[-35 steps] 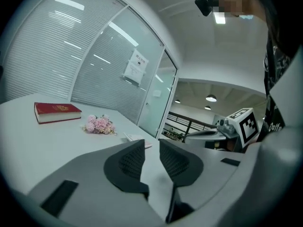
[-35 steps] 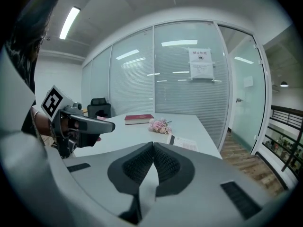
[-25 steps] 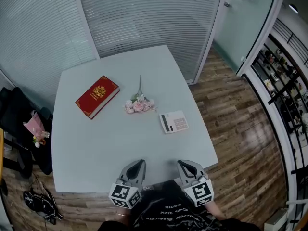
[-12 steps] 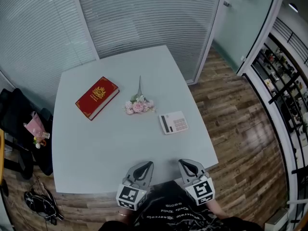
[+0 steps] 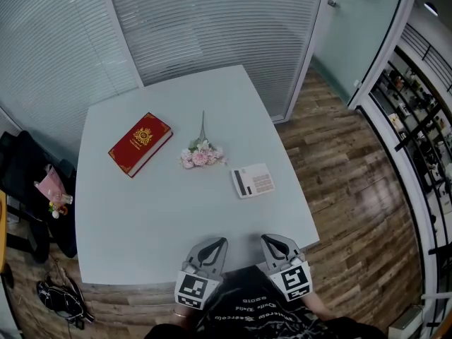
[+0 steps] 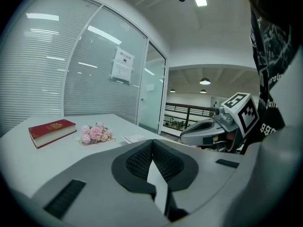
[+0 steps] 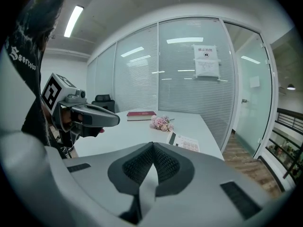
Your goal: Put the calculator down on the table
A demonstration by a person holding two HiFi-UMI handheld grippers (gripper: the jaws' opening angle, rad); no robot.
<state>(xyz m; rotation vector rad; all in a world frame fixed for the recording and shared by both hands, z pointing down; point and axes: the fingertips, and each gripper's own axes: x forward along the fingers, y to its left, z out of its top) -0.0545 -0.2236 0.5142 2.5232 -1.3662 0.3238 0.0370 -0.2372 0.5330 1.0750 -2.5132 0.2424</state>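
The left gripper (image 5: 216, 243) was closed, its jaws pressed together with nothing between them. The right gripper (image 5: 271, 240) was closed and empty in the same way. The two were side by side, both well short of the calculator (image 5: 253, 181) on the person's side. The right one was almost straight in front of it and the left one a little further to the left.

The calculator lay flat on the pale table (image 5: 141, 217), touched by neither gripper, with its dark display strip on its left side. Near it, just beyond and to the left but not touching, lay a small bunch of pink flowers (image 5: 201, 154). A red book (image 5: 140, 143) lay further left of the calculator, past the flowers. To the calculator's right, past the table edge, was wooden floor (image 5: 353, 189). Well beyond it stood a glass wall with blinds (image 5: 198, 27). Far to its left, off the table, a pink bag (image 5: 51, 189) rested on a dark chair (image 5: 21, 182).
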